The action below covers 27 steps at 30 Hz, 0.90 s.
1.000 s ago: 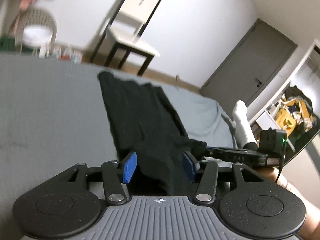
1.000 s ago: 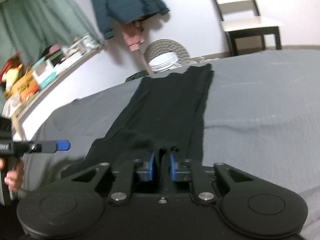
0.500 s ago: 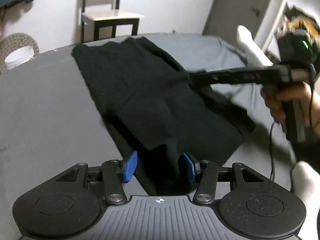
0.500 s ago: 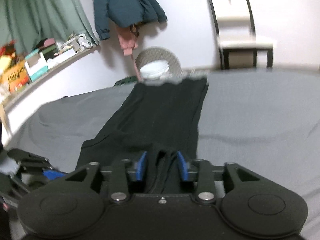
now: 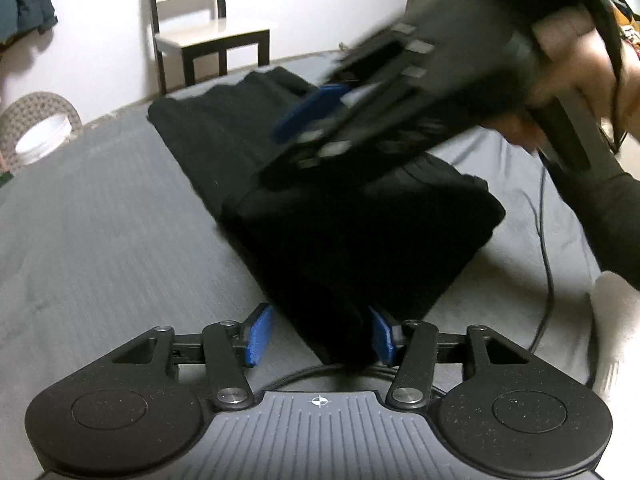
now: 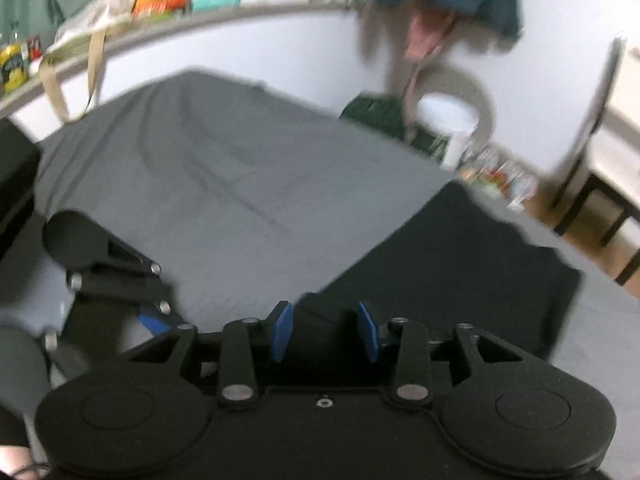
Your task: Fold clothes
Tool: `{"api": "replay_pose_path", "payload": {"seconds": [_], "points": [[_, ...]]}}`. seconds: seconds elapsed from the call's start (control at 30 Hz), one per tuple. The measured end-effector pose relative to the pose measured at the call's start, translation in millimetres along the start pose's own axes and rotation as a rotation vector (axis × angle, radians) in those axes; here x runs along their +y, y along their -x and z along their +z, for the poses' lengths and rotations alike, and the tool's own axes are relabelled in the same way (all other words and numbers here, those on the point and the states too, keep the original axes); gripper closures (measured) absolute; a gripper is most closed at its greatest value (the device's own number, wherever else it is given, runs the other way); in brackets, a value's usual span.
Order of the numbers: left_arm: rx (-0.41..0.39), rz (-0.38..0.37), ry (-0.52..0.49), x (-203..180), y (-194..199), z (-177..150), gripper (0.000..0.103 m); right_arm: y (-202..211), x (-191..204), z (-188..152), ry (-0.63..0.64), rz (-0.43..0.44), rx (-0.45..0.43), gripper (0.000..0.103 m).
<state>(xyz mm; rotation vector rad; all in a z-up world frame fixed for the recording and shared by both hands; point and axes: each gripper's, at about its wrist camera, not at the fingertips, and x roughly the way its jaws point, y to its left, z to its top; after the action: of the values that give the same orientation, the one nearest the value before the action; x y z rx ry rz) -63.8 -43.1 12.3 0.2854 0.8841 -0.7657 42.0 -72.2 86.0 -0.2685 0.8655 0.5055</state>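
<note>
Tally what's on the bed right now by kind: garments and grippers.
Black garment: 1
Grippers: 2, left gripper and right gripper, jaws open on both
Total: 3

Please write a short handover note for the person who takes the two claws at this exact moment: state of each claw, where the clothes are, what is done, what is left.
Left claw: open, low over the near edge of the black garment; cloth lies between the fingers, not pinched.
Right claw: open, holds nothing, above the garment.
The garment lies on the grey bed, its near part doubled over onto the rest.
Done: one fold, both claws released.
Left: probably smooth it and fold once more; the far part lies flat.
</note>
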Motion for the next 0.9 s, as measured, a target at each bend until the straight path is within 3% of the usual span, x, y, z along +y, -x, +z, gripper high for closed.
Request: {"api": "replay_pose_path", "payload": {"seconds": [0.1,0.2,0.3,0.33,0.4,0.57,0.8,0.83,0.9], "points": [[0.014,-0.019,-0.003,2.1,-2.0,-1.8,0.041,-17.6,16.9,17.1,0.080,0.000,0.097,0.067],[0.007,-0.040,0.033,9.7,-3.9,-3.7,0.039,-29.9,33.5,22.2,0.252,-0.085,0.119,0.067],[0.004,-0.062,0.070,16.0,-4.9,-3.9,0.039,-44.5,36.5,23.0,0.363,-0.060,0.157,0.067],[0.004,-0.065,0.073,17.0,-5.5,-3.6,0.039,-48.5,32.8,22.7,0.357,-0.032,0.181,0.069],[0.003,-0.065,0.067,17.3,-6.8,-3.0,0.039,-54.2,26.3,23.1,0.326,-0.002,0.203,0.092],[0.009,-0.071,0.086,21.5,-6.5,-2.8,0.039,-58.6,6.4,23.5,0.165,0.015,0.146,0.093],[0.042,-0.059,0.013,14.8,-5.6,-5.4,0.039,-58.6,-10.4,19.8,-0.006,0.035,0.075,0.091],[0.047,-0.057,-0.004,13.0,-3.1,-5.9,0.039,-55.0,-13.1,20.6,-0.025,0.029,0.059,0.087],[0.053,-0.058,-0.031,11.4,1.0,-5.5,0.039,-39.9,-15.1,20.3,-0.035,0.010,0.014,0.068]]}}
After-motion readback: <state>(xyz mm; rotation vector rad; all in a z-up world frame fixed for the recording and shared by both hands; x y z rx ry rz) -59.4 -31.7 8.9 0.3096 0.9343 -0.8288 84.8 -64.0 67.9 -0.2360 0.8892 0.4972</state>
